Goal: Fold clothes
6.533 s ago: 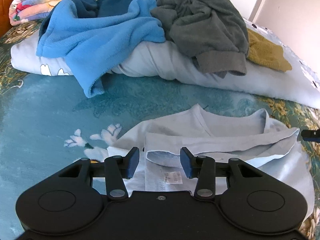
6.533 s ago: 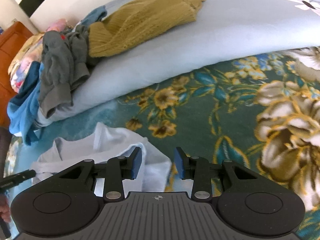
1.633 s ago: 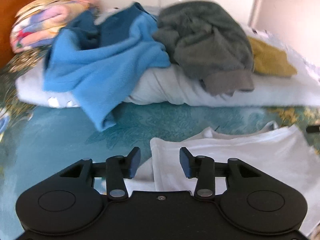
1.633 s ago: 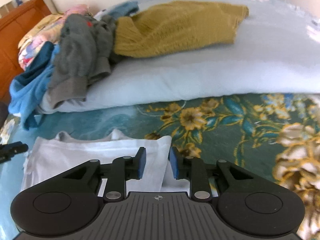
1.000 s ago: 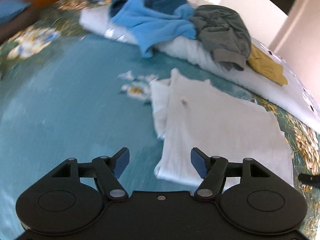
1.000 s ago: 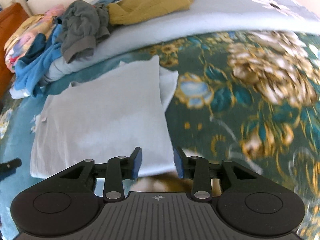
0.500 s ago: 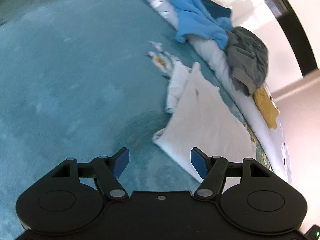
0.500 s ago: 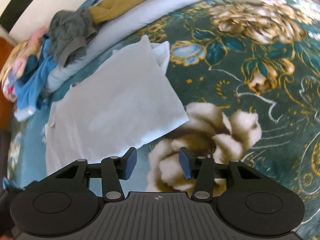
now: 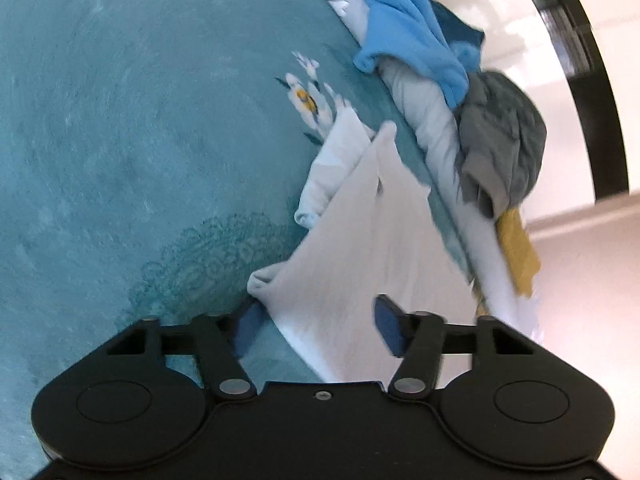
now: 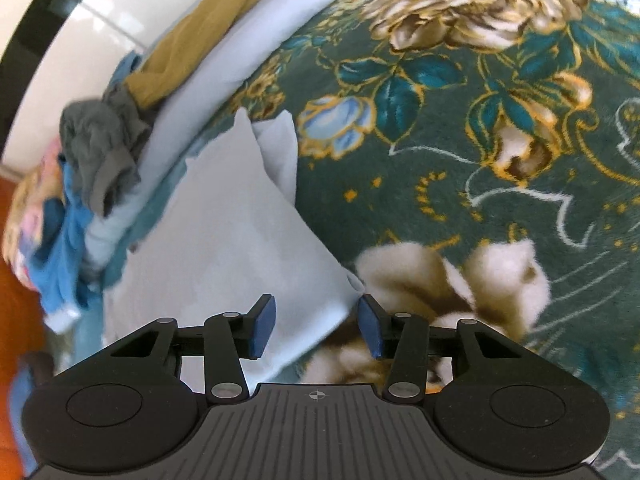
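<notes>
White shirt (image 9: 372,248); teal floral blanket (image 10: 500,128); blue fleece (image 9: 408,28); grey garment (image 9: 500,140); mustard knit (image 10: 208,48).

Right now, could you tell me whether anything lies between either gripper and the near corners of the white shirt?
Nothing visible does. The left gripper has been closing and already straddles one near corner of the white shirt; the right gripper straddles the other. The clothes pile lies beyond the shirt's far edge.

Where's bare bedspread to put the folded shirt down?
Free: teal bedspread left of the shirt; floral stretch on its right. Crowded: the far duvet, piled with blue, grey and mustard clothes.
</notes>
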`<state>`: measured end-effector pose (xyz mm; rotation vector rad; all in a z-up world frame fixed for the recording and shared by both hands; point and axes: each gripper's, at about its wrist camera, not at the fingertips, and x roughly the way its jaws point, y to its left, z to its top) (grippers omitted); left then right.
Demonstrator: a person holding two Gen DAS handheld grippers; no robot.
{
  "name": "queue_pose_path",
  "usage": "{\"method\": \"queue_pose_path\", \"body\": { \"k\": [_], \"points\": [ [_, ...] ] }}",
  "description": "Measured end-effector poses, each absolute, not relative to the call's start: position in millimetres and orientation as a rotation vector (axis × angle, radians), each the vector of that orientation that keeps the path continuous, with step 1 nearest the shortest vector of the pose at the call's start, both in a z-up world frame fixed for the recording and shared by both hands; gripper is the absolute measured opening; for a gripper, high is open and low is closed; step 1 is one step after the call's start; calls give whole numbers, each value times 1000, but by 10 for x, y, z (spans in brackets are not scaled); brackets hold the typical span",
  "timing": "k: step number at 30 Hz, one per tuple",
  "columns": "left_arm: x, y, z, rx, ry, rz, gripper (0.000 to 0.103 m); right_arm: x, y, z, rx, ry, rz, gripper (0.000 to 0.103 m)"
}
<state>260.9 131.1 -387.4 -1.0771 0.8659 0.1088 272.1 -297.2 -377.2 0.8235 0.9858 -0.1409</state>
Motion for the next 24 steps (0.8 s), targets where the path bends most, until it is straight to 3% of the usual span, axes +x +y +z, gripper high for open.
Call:
{"method": "queue_pose_path", "body": {
  "k": [1,2,3,5,8,18,22,24],
  "points": [
    [2614,1327,-3900,-1098,863,122,37,2736,-2992,-3792,846,983,-138,35],
    [2609,1338,-3912,-1104,862,134,26,2748,-3005,-3804,855,985,-138,22],
    [2604,1348,-3925,-1110,861,146,22,2756,-3016,-3811,850,990,-144,15],
    [2579,1369,-3938,-1122,851,153,6,2765,-3042,-3820,846,997,-147,8],
    [2577,1365,-3879,-1079,823,164,2,2765,-3078,-3771,824,989,-147,4],
    [2606,1363,-3880,-996,866,147,6,2833,-3062,-3800,785,1019,-147,5],
    [2567,1389,-3853,-1005,863,137,31,2746,-3113,-3802,834,998,-178,22],
    [2546,1399,-3859,-1027,857,130,34,2695,-3142,-3801,862,987,-181,26]
  ]
}}
